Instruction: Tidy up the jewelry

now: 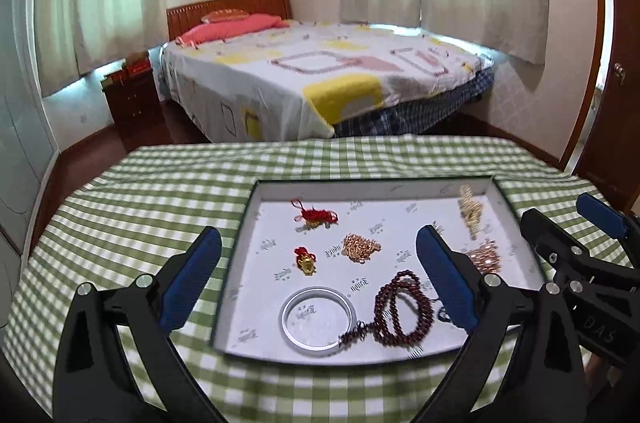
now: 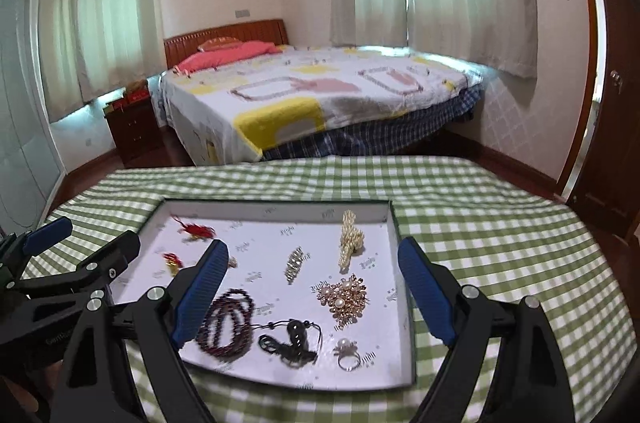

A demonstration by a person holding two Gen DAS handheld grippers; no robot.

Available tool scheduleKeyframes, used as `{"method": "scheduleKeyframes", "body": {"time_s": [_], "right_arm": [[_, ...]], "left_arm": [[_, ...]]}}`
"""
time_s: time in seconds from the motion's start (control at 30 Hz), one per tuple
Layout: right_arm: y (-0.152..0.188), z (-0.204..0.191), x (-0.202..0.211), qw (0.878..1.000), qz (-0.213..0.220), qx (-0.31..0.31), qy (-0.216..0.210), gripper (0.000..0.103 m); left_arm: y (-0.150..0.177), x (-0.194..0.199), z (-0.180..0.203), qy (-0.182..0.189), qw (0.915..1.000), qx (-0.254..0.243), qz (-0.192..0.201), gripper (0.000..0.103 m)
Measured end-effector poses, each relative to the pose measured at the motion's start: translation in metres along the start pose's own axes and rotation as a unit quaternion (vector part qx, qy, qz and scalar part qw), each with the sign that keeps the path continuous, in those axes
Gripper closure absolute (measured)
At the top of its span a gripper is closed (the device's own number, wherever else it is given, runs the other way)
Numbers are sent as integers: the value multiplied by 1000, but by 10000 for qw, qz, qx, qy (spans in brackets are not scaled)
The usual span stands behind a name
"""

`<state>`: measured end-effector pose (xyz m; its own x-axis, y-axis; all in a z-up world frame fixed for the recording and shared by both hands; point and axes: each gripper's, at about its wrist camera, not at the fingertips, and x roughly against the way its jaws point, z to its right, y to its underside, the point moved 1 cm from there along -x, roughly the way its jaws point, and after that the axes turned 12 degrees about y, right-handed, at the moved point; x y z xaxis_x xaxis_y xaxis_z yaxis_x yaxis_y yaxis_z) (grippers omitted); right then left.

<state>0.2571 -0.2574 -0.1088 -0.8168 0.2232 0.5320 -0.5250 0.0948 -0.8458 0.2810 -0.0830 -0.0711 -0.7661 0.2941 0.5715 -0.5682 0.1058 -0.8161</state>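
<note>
A shallow white tray (image 1: 376,188) (image 2: 276,210) sits on a green checked tablecloth and holds the jewelry. In the left wrist view I see a silver bangle (image 1: 285,307), dark red beads (image 1: 400,311), a gold chain (image 1: 361,247), a gold charm (image 1: 306,261) and a red tassel piece (image 1: 318,215). In the right wrist view I see a pearl brooch (image 2: 344,297), a pearl clip (image 2: 350,239), a rhinestone clip (image 2: 294,263), a pearl ring (image 2: 347,353), a black cord pendant (image 2: 294,339) and the beads (image 2: 228,321). My left gripper (image 1: 318,279) and right gripper (image 2: 310,293) are open and empty above the tray's near side.
The table (image 1: 160,191) carries the checked cloth. Beyond its far edge stand a bed (image 1: 320,79), a wooden nightstand (image 1: 132,95) at the left, curtained windows and a door (image 1: 616,83) at the right. Each gripper shows at the edge of the other's view.
</note>
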Motion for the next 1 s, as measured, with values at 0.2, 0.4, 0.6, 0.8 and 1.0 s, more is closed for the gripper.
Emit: {"method": "scheduleKeyframes", "body": {"time_s": [0.2,0.4,0.6,0.8,1.0], "right_arm": [[-6,5,72,9994,351,24,-77,19],[-2,6,138,9975,684,158,-127,19],[9,7,190,9953,922,183,-229,18],[21,7,232,9919,1197,275,-310,18],[27,9,247,9909,1253,302,-380,18]], "left_arm": [[-7,74,11,-85,9992,-55,382,4],[1,144,19,-50,9982,8,601,4],[17,209,27,-135,9956,-95,919,4],[36,257,26,-121,9932,-44,1154,4],[46,279,19,-148,9926,146,1200,4]]}}
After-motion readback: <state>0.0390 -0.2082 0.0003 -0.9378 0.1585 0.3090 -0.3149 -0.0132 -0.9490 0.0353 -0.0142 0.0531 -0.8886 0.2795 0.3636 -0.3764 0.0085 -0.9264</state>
